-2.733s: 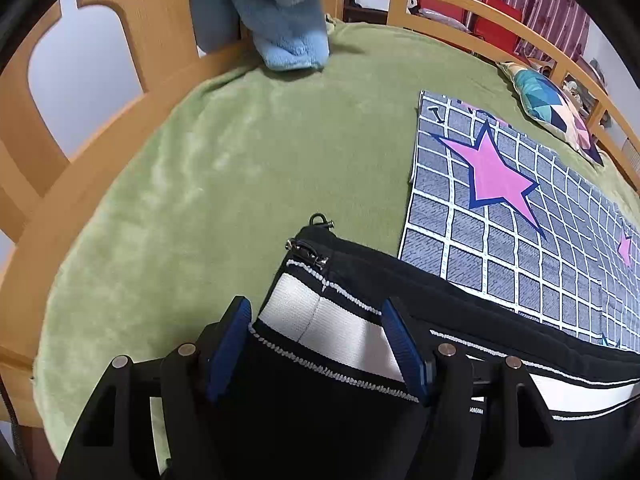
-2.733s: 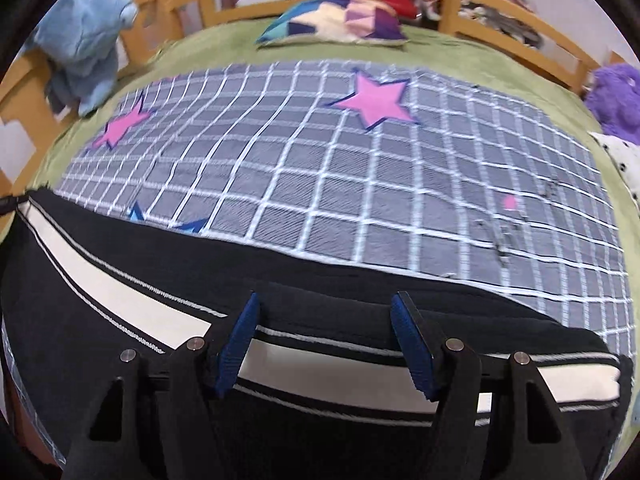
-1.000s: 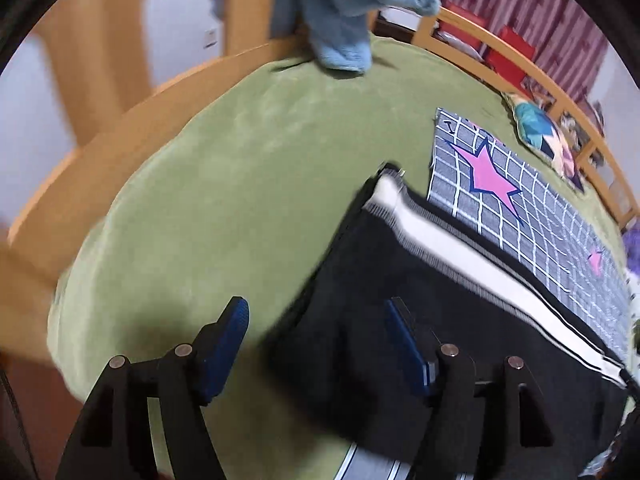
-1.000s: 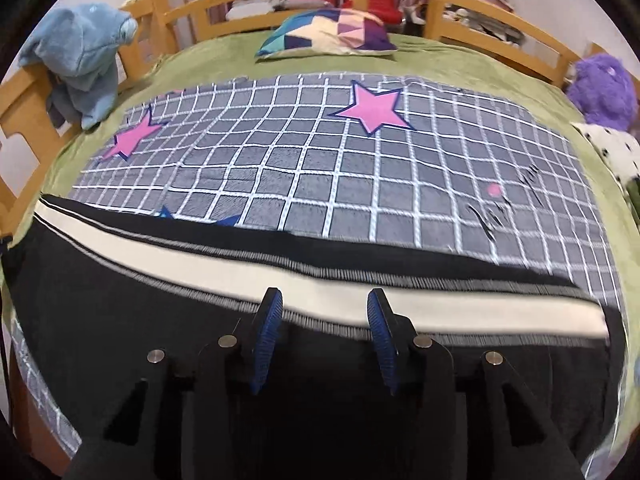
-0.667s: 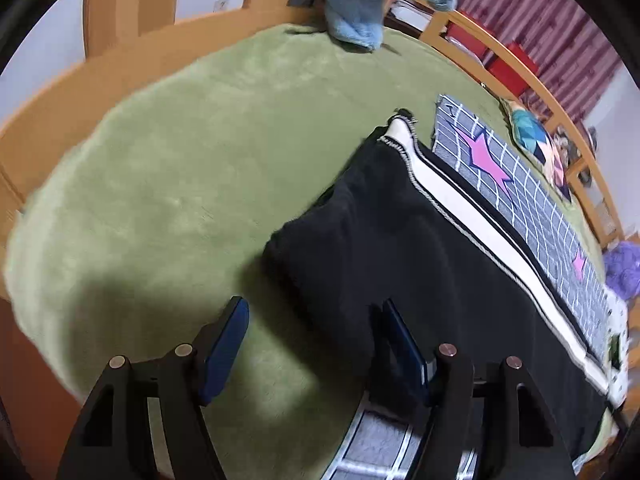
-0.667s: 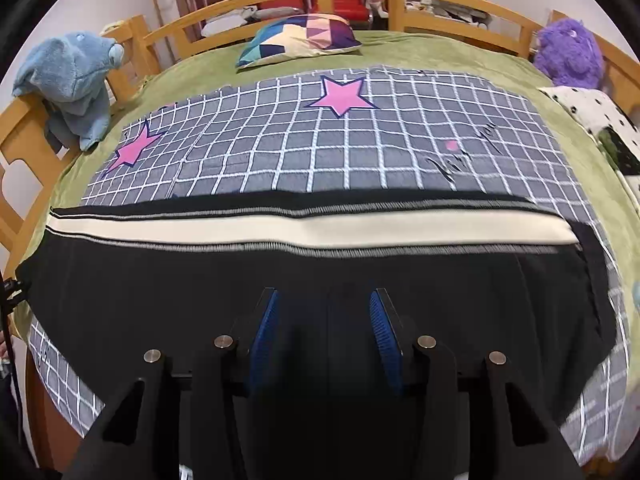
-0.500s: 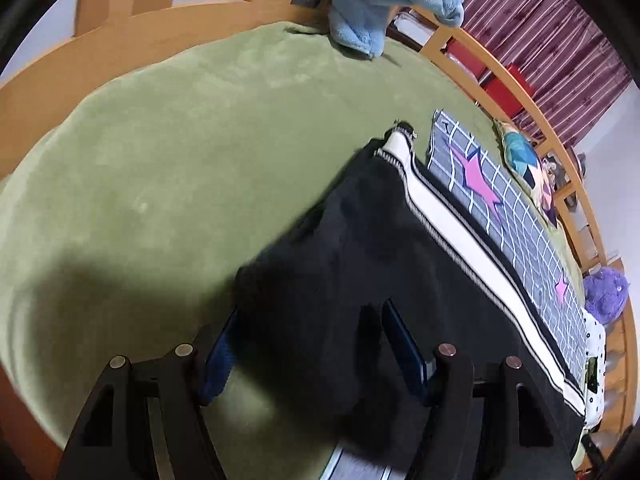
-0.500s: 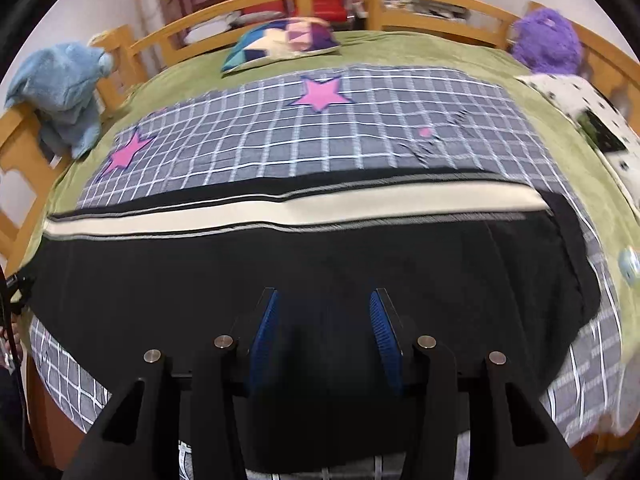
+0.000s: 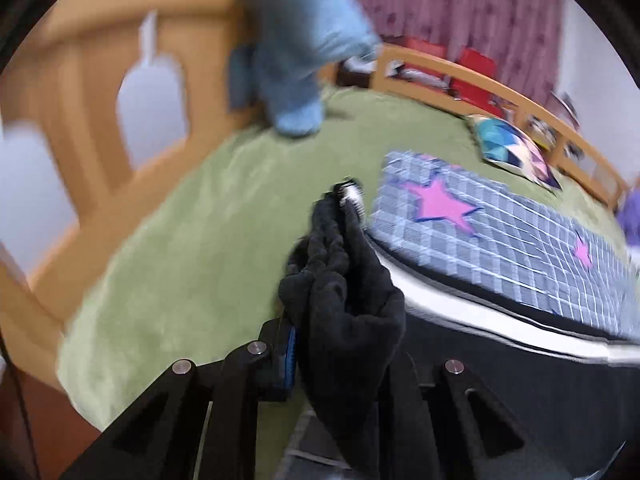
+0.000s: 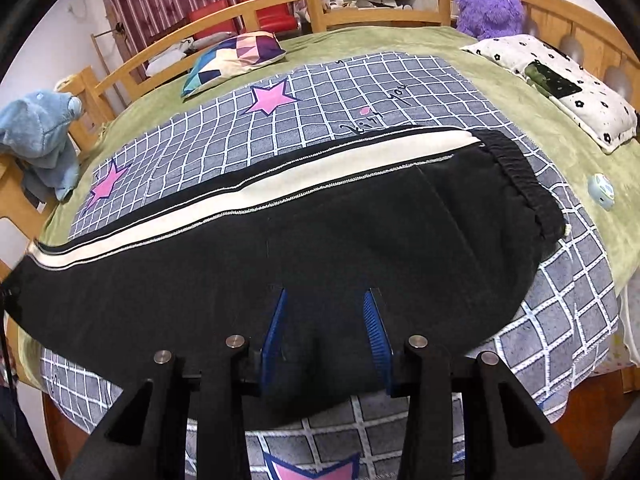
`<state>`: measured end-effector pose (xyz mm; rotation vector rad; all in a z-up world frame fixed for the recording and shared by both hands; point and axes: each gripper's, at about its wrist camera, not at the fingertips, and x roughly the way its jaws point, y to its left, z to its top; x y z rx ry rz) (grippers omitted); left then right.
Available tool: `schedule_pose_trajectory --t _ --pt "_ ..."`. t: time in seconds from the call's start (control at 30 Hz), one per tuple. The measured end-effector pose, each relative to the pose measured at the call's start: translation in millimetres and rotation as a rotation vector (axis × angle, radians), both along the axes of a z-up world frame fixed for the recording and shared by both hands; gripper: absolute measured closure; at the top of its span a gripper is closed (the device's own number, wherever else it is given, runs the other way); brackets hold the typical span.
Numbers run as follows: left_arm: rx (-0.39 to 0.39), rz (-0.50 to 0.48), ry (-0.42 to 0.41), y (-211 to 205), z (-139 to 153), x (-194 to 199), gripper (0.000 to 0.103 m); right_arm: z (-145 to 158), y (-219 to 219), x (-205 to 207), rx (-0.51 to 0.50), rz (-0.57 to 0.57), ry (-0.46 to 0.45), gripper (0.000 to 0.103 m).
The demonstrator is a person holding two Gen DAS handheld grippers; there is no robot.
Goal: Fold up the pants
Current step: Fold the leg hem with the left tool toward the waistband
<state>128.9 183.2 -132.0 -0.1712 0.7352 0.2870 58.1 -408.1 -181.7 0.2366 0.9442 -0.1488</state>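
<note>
Your pants (image 10: 320, 236) are black, of a soft fleecy knit, with a broad cream stripe edged in thin white stitching running down the outer seam. You see them laid lengthwise across the grid-and-star blanket (image 10: 360, 92), folded leg over leg, the stripe along the far edge. The gathered waistband (image 10: 520, 184) sits at the right end (slightly curled at its rim). At the left end the cuff (image 9: 344, 280) is bunched into a thick wad and raised off the green bedcover (image 9: 200, 240), its fabric hanging in folds. The middle stretch lies flat and smooth.
</note>
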Motion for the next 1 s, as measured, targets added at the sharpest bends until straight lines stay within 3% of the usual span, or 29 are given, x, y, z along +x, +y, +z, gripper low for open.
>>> schedule_pose_trajectory --t 0.13,0.27,0.4,0.57,0.63,0.73,0.77,0.83,0.87,1.0 --pt "0.076 -0.163 -0.071 -93.5 35.9 -0.1 0.088 5.0 -7.1 -17.4 -0.055 0.003 -0.008 0.063" --pt "0.072 -0.349 -0.065 -198.8 42.9 -2.9 0.089 6.9 -25.4 -45.8 -0.06 -0.015 -0.017 0.063" --pt "0.085 -0.469 -0.017 -285.3 25.3 -5.1 0.09 4.7 -46.2 -78.3 -0.049 -0.036 -0.04 0.063" --pt "0.049 -0.636 0.109 -367.8 -23.3 -24.1 0.09 -8.3 -74.6 -103.4 0.018 -0.077 -0.061 0.063" --pt "0.034 -0.685 0.178 -387.4 -40.1 -29.9 0.087 -15.5 -76.6 -103.5 0.031 -0.075 -0.053 0.063" --pt "0.072 -0.69 0.25 -397.6 -52.3 -40.5 0.075 -21.6 -67.1 -98.9 0.029 -0.034 -0.038 0.063" --pt "0.052 -0.699 0.249 -395.4 -50.4 -43.6 0.071 -21.9 -62.4 -97.9 0.032 -0.021 -0.038 0.063" --pt "-0.041 -0.722 0.226 -382.0 -38.9 -52.0 0.043 -20.7 -50.8 -96.0 0.038 0.005 -0.041 0.063" --pt "-0.064 -0.725 0.211 -376.0 -33.4 -56.1 0.037 -18.8 -45.1 -94.7 0.046 0.014 -0.05 0.063" --pt "-0.035 -0.679 0.119 -342.0 -7.5 -77.3 0.031 -9.9 -13.0 -78.7 0.073 0.075 -0.096 0.063"
